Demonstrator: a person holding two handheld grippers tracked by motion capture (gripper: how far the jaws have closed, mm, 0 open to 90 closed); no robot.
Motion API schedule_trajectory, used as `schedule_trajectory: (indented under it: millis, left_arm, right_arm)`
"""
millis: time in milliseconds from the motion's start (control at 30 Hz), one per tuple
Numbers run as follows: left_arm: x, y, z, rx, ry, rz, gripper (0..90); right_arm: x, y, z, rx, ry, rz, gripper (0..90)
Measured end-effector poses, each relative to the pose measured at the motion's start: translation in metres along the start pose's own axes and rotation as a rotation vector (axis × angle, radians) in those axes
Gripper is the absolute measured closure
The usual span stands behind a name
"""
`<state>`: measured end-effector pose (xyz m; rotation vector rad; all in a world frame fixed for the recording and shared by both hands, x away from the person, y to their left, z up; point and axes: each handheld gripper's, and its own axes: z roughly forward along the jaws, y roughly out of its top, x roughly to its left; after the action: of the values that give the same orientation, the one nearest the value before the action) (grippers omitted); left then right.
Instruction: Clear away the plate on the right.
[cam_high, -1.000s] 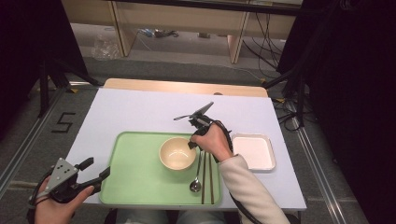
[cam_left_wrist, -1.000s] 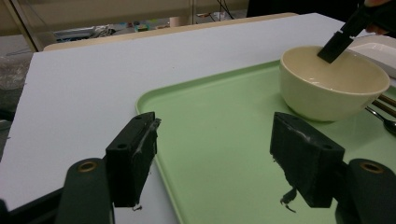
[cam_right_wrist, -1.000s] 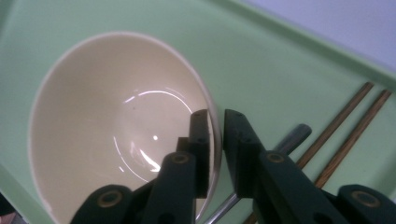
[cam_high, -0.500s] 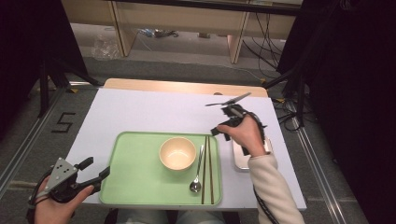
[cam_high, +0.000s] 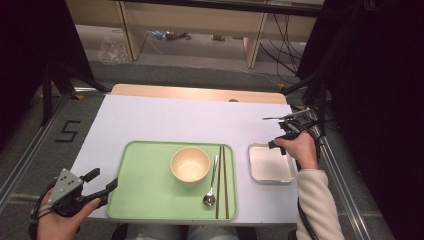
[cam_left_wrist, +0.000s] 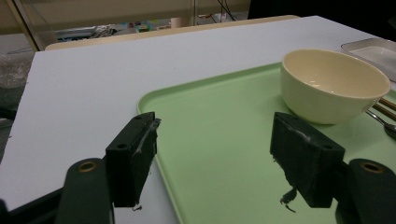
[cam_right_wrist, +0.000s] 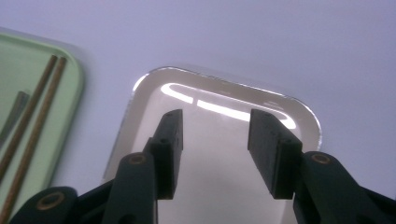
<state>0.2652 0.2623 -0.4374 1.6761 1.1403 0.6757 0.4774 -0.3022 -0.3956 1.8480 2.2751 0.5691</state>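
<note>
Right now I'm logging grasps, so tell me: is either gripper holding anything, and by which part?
Nothing is held. The left gripper is open over the green tray, and the right gripper is open above the metal dish.

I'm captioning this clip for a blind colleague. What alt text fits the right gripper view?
The right gripper, jaws open and empty, hangs over a shiny metal tray on a white table. At the left edge, a green tray holds two chopsticks.
</note>
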Motion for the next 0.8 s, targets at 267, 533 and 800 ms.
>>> schedule_trajectory:
  millis: [267,533,800]
  left_arm:
    - [0.000,-0.001,-0.001,-0.005,-0.001,-0.001,31.4]
    - [0.000,-0.001,0.000,-0.001,0.005,-0.001,31.4]
    - [0.000,0.001,0.002,0.000,-0.005,0.007,31.4]
  right_arm:
    - [-0.015,-0.004,-0.004,0.031,-0.050,0.035,55.9]
    - [-0.045,-0.011,0.013,0.093,-0.129,0.081,51.4]
    - [-0.062,-0.018,0.024,0.130,-0.153,0.125,54.4]
